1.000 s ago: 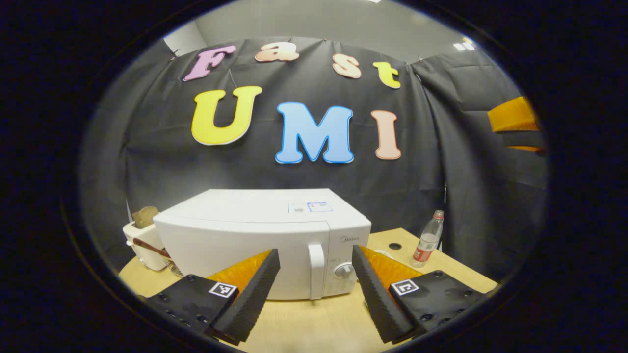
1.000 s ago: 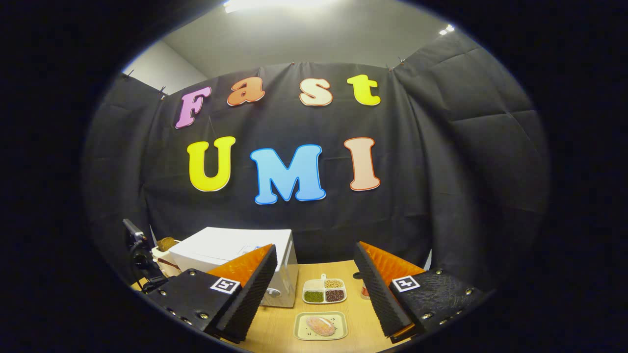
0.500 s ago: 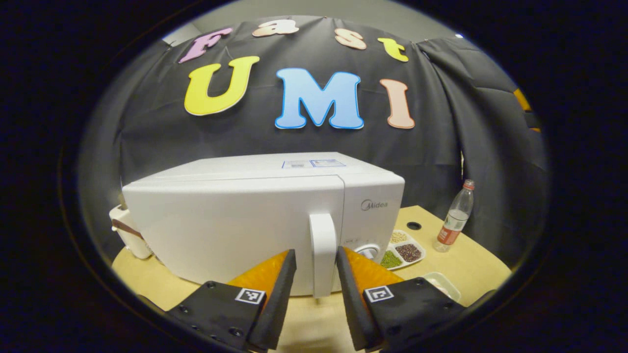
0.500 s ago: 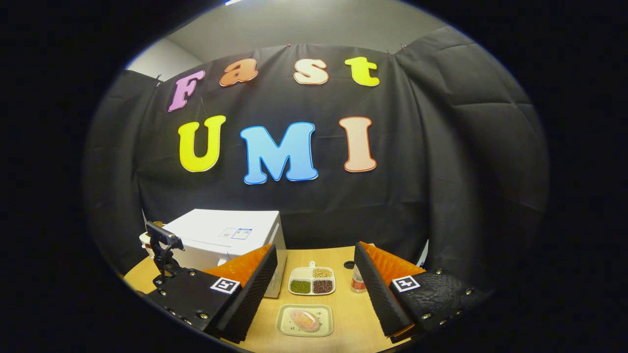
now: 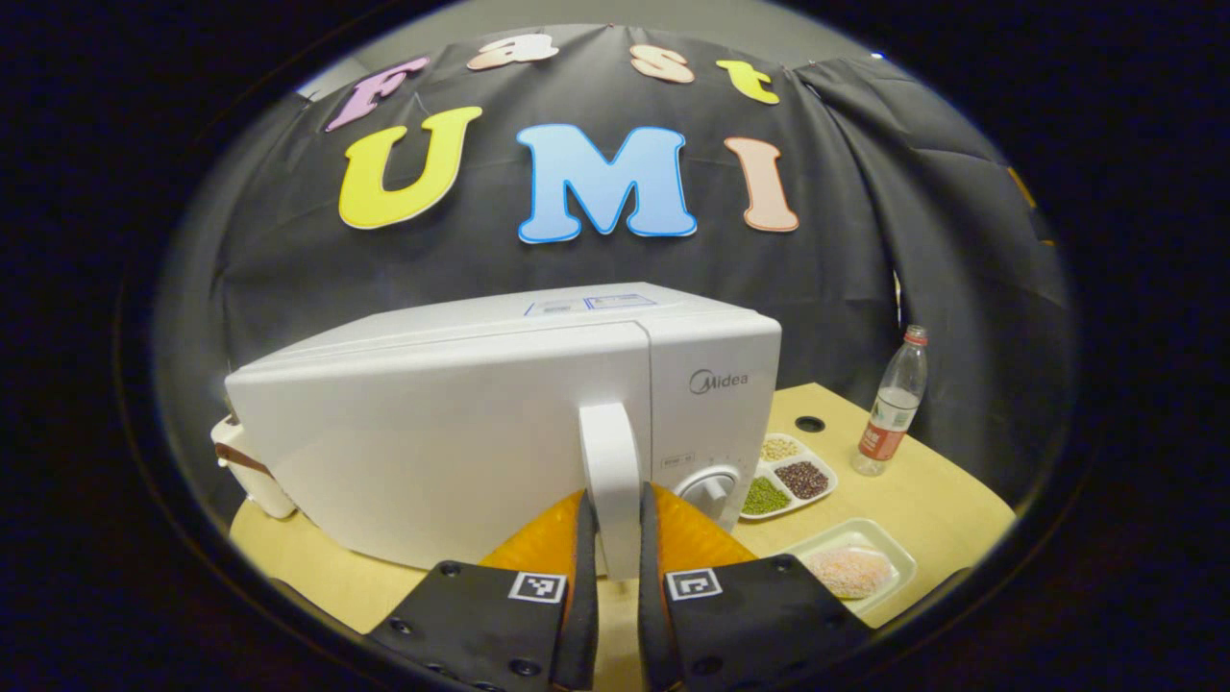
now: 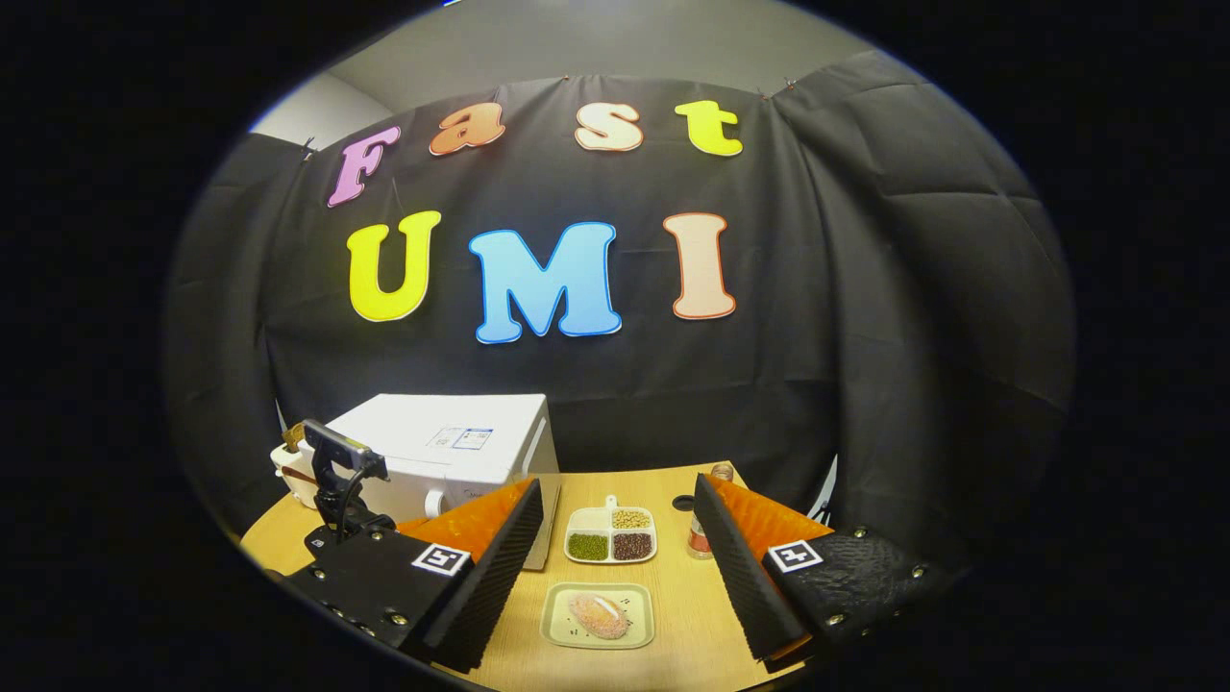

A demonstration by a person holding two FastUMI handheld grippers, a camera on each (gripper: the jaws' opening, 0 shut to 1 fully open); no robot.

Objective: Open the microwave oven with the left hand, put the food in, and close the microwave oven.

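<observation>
The left gripper (image 5: 615,538) has its jaws drawn in narrow on the white door handle (image 5: 609,481) of the microwave oven (image 5: 461,423), one orange finger pressed against each side of the upright bar. The door looks to be standing a little ajar from the body, though the gap is hard to judge. Just right of the handle sits the round control knob (image 5: 709,486). Beyond the oven's right side, on the wooden surface (image 5: 922,490), lies a divided dish of beans and grains (image 5: 786,475), and nearer, a pale tray with the pinkish food (image 5: 850,569) on it. A plastic bottle (image 5: 889,413) with a red label stands upright farther back, near the black cloth. Seen from the right gripper (image 6: 615,567), those jaws are spread wide and hold nothing, hovering above the food tray (image 6: 598,615), with the divided dish (image 6: 611,536) behind it and the microwave (image 6: 452,452) off to the left.
</observation>
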